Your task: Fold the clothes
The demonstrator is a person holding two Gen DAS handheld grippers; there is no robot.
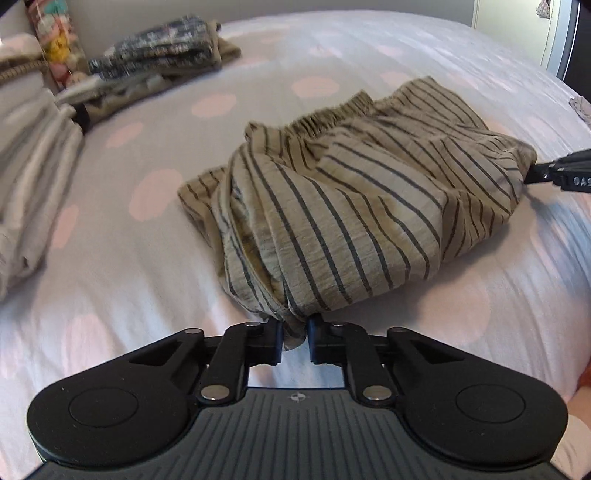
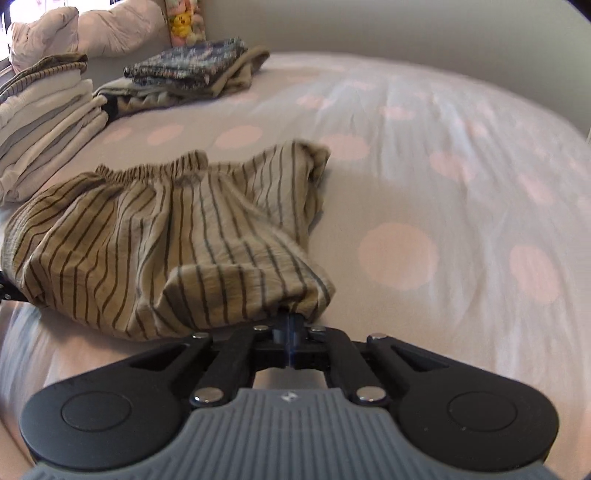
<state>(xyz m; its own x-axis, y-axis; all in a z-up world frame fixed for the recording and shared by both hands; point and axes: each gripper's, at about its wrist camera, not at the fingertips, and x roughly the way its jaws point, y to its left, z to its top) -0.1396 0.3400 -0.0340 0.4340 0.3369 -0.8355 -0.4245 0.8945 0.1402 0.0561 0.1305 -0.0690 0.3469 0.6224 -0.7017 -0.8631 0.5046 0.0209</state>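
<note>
left gripper [image 1: 295, 338] sits low and near, its jaws closed down to a narrow gap pinching fabric. right gripper [image 2: 291, 326] sits low too, jaws pressed together.

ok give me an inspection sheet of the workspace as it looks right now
surface: bed sheet, pale with pink dots, lightly creased.
job's things: striped garment, tan with dark stripes and a gathered waistband, bunched rather than flat, lying on the sheet.
clutter: stack of folded pale clothes at far left; dark patterned folded pile on an olive item behind it; pillows and a soft toy by the wall.
grippers: left gripper pinches the garment's near edge; right gripper is closed on another edge of it.
cables: nothing seen.
surroundings: plain wall; a white door frame at far right in the left wrist view.
</note>
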